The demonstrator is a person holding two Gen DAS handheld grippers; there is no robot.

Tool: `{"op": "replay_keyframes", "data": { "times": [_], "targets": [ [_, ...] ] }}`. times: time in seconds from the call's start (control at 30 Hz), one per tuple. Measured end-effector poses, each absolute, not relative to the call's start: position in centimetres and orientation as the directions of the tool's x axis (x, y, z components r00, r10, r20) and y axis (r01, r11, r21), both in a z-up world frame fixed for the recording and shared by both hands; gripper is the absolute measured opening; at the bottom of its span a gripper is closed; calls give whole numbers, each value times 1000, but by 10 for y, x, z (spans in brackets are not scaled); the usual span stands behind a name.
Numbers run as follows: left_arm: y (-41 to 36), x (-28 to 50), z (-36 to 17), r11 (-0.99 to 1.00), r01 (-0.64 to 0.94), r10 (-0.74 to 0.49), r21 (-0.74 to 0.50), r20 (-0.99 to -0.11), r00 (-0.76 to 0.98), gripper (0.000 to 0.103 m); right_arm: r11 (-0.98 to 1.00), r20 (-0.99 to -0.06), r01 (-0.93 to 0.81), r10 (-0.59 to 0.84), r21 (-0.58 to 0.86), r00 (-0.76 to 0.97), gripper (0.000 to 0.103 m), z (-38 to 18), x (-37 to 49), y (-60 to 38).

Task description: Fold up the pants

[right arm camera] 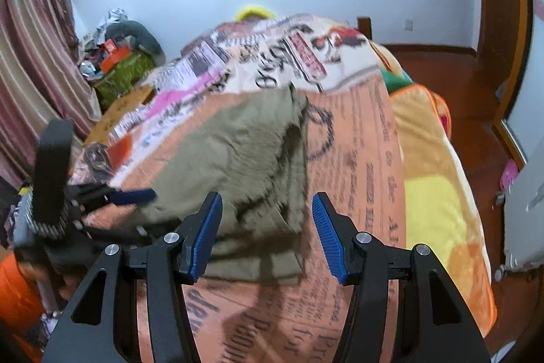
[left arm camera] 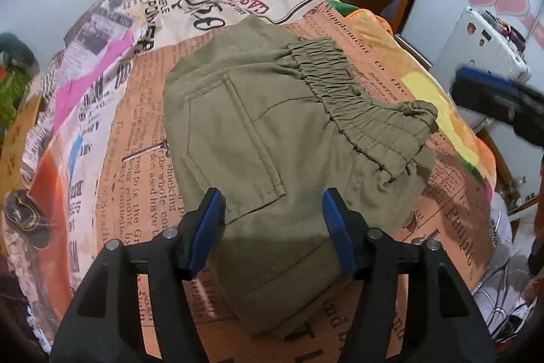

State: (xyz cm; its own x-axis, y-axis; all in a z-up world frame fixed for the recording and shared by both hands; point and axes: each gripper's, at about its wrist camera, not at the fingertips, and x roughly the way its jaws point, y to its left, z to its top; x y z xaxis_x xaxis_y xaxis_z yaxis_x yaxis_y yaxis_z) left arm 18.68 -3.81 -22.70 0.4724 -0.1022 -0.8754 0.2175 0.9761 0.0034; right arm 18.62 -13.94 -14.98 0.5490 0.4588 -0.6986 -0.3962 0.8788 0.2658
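On my left, the left gripper [left arm camera: 272, 227] hangs with fingers spread and empty, just over the near edge of the pants [left arm camera: 272, 125], which lie folded into a compact block on the bedspread [left arm camera: 136, 193]. Right of the pants, my right gripper [right arm camera: 267, 232] is spread too, holding nothing. The cloth looks light, soft and floppy; I'd pinch a folded edge or the elastic waistband [left arm camera: 357, 97].

Right wrist view motion-blurred: pants [right arm camera: 244, 155] folds and bedspread [right arm camera: 360, 159] print unreadable.
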Motion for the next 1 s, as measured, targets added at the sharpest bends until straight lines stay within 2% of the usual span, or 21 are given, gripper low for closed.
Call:
{"op": "replay_keyframes", "data": {
  "times": [0.1,0.4,0.47,0.63,0.83,1.0],
  "targets": [
    [-39,186,-228,976,220,-111,-5,-875,471,61,873,-693,-412,466,261,550,56,-150,191,-128],
    [-8,190,-203,984,181,-102,-5,-843,529,61,880,-777,-365,450,303,439,57,-207,195,-127],
    [5,199,-196,988,154,-82,4,-833,548,70,874,-769,-347,471,340,431,60,-211,193,-134],
    [39,241,-185,996,80,-27,24,-813,581,78,869,-762,-343,483,357,432,60,-210,192,-137],
    [56,304,-203,995,47,51,91,-838,543,78,864,-755,-341,495,372,431,65,-215,193,-140],
    [51,343,-237,982,80,110,169,-869,483,78,866,-754,-329,493,377,434,65,-217,195,-145]
  ]
}}
